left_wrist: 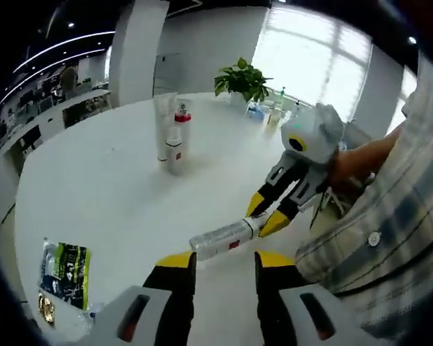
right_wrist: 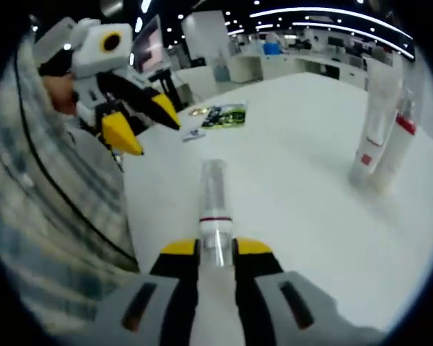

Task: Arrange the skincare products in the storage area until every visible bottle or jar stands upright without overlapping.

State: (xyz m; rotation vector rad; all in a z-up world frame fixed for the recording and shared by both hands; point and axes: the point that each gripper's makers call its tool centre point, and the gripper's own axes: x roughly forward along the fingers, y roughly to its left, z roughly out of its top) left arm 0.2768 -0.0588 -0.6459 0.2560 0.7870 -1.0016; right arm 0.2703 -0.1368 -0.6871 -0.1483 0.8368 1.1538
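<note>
- The right gripper (right_wrist: 216, 249) has its yellow-tipped jaws clamped on a clear bottle (right_wrist: 216, 209), lying level between them.
- The left gripper (left_wrist: 221, 263) hangs nearby, jaws parted, holding nothing.

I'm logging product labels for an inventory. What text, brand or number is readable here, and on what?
No text is readable.
Clear bottle in the right gripper: red band, no legible print.
Standing tubes: red marks, too blurred.
Green packet: print too small to read.

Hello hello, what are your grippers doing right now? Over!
Right gripper shut on clear bottle, held lying flat above table. Left gripper open, holding nothing. Standing tubes apart, nothing blocking.
</note>
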